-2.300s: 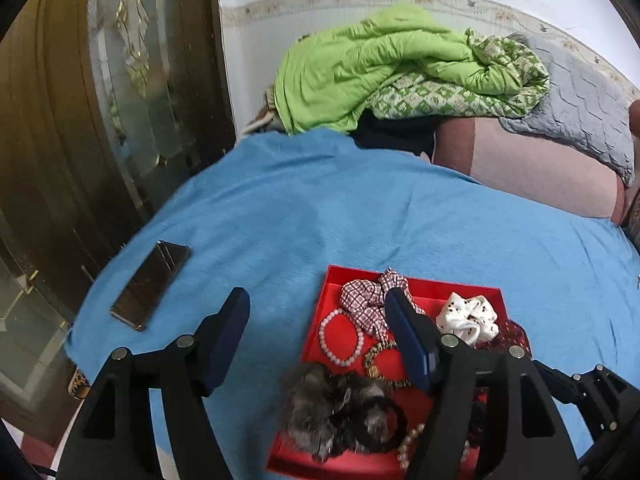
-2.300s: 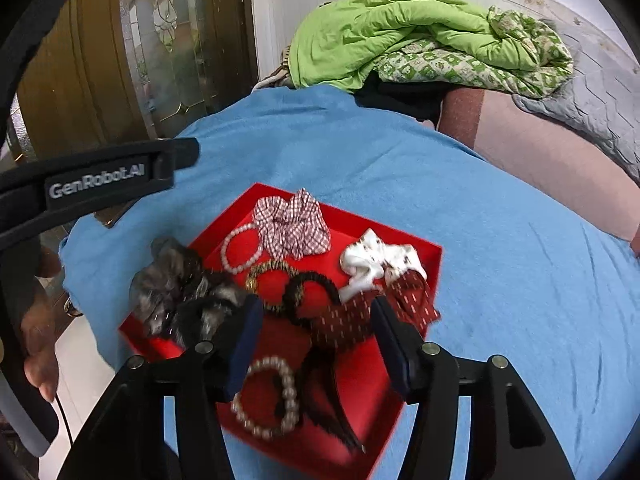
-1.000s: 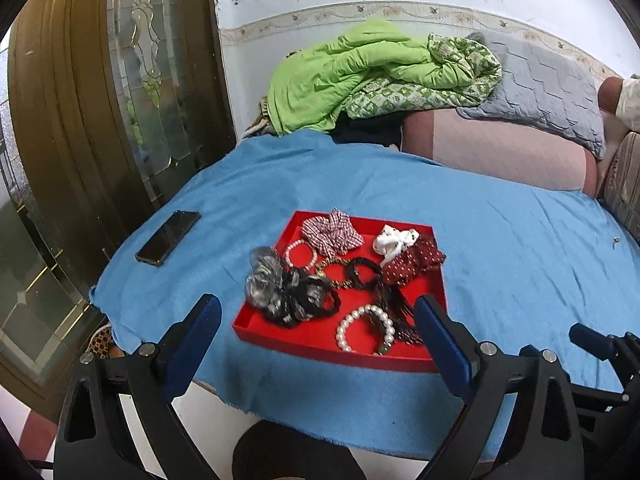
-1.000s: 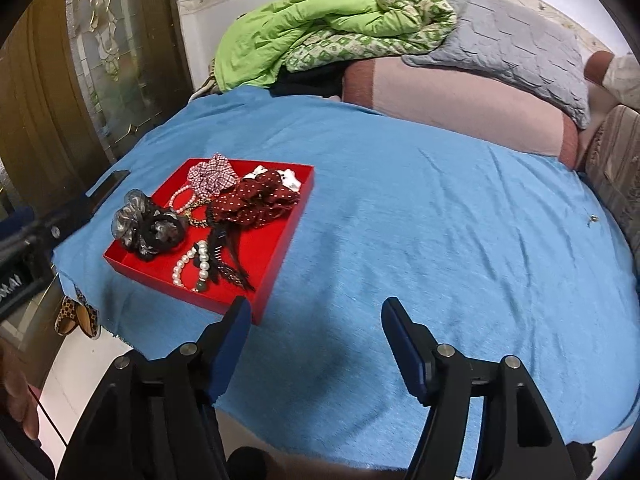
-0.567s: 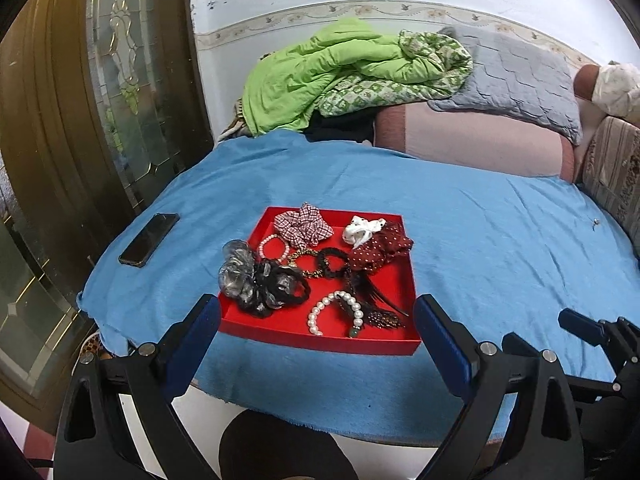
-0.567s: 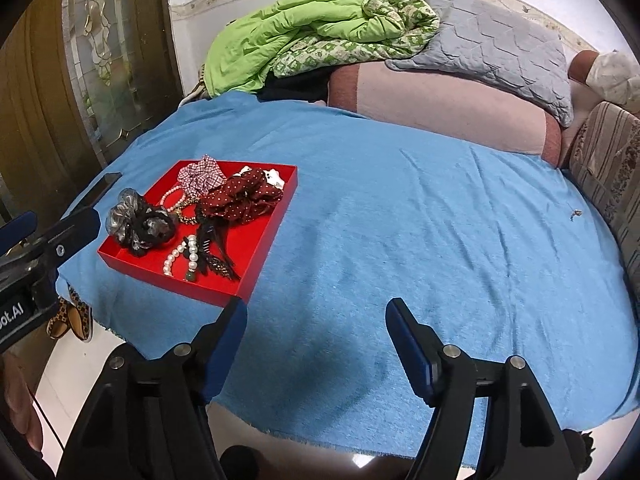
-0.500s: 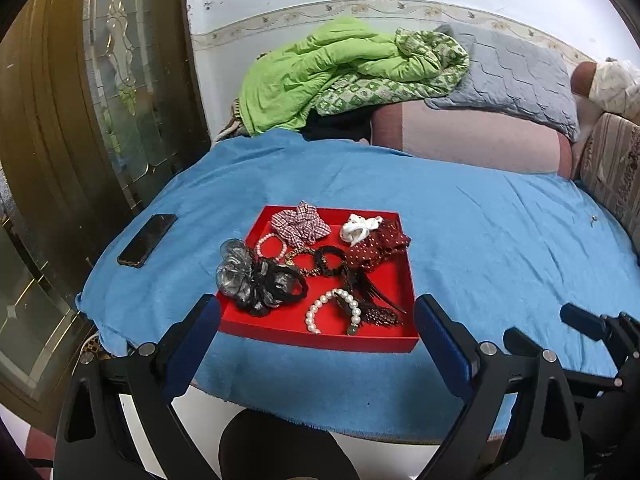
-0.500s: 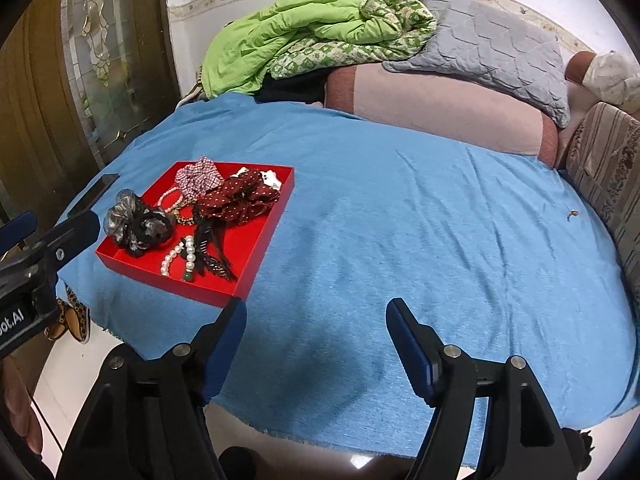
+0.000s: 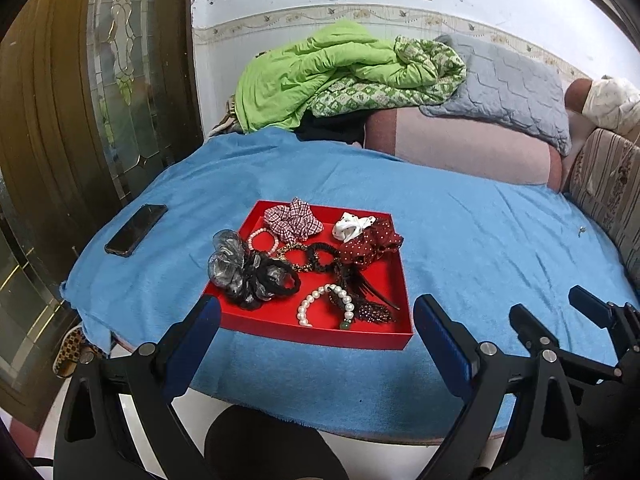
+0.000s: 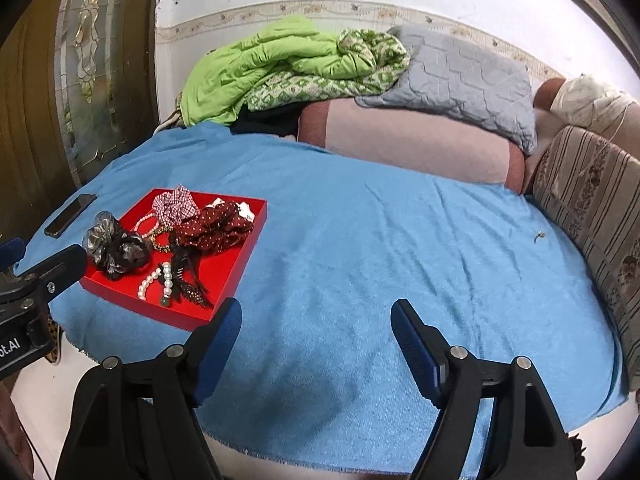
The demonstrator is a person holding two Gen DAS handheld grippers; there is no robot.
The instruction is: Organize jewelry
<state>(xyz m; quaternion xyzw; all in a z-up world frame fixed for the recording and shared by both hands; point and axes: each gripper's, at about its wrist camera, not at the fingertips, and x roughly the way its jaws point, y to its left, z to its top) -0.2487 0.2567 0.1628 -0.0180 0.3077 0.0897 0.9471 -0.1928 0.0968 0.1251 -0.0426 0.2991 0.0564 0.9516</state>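
Note:
A red tray (image 9: pixel 320 334) sits on the blue cloth near the table's front left; it also shows in the right wrist view (image 10: pixel 244 248). It holds a grey-black scrunchie (image 9: pixel 236 272), a plaid scrunchie (image 9: pixel 294 222), a dark red dotted scrunchie (image 9: pixel 368 244), a white one (image 9: pixel 352 226), a pearl bracelet (image 9: pixel 320 304), a pink bead bracelet (image 9: pixel 262 240) and black hair ties (image 9: pixel 322 258). My left gripper (image 9: pixel 316 332) is open and empty, pulled back in front of the tray. My right gripper (image 10: pixel 316 334) is open and empty over bare cloth to the tray's right.
A black phone (image 9: pixel 136 230) lies on the cloth left of the tray. Green bedding (image 9: pixel 320 76), a grey pillow (image 9: pixel 508 80) and a pink cushion (image 9: pixel 460 148) are piled at the back. A wood and glass door (image 9: pixel 80 100) stands left. A striped sofa arm (image 10: pixel 592 208) is on the right.
Both grippers have drawn back and up from the tray, so the whole table shows. The left jaws have opened wider. The right gripper has swung to the right of the tray.

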